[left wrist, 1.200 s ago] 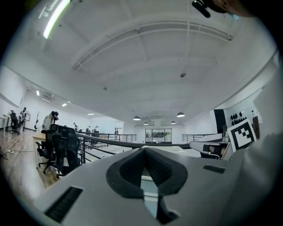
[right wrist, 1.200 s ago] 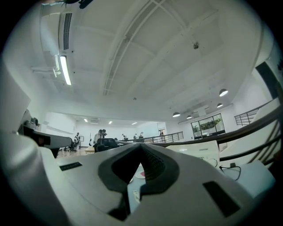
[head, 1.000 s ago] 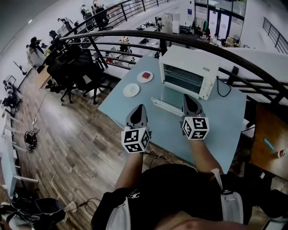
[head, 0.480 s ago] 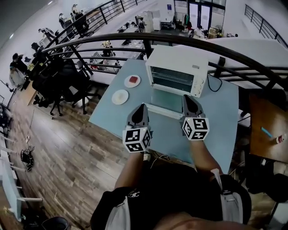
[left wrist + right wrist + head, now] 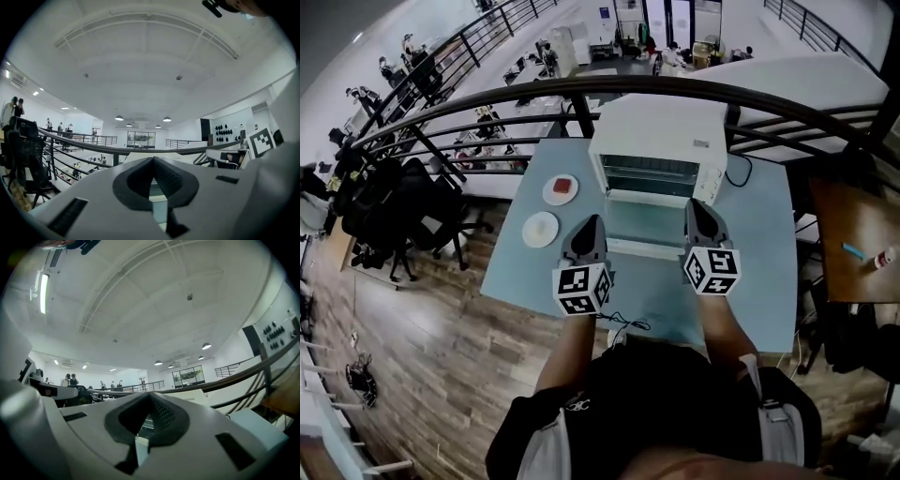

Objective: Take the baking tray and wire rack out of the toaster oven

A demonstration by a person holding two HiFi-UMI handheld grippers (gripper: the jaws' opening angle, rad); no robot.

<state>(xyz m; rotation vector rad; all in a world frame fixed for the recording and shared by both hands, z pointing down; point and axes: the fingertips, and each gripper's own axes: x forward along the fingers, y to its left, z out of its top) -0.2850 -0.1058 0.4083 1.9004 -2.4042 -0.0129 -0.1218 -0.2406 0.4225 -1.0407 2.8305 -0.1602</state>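
1. No brand or label can be read. The print on the control panel at the right of the toaster oven (image 5: 661, 141) is too small to make out. The only clear markings are the black-and-white square patterns on the left marker cube (image 5: 581, 289) and the right marker cube (image 5: 711, 270).
2. One white toaster oven stands at the far side of the light blue desk (image 5: 759, 272). Its oven door (image 5: 649, 225) is folded down flat toward the person.
3. Thin bars of the wire rack (image 5: 649, 172) show inside the open cavity. The baking tray cannot be told apart from it in there.
4. Two round plates sit on the desk to the left of the oven: a far plate (image 5: 561, 188) carrying something red, and a near plate (image 5: 541, 228).
5. There are two grippers, one in each hand, both pointing at the oven. The left gripper (image 5: 591, 222) is by the door's front left corner and the right gripper (image 5: 694, 206) is at the door's right edge.
6. The left fingers (image 5: 171, 180) are pressed together at the tips with nothing between them.
7. The right fingers (image 5: 161, 416) are likewise pressed together and empty.
8. One thin cable (image 5: 623, 323) lies at the near edge of the desk.
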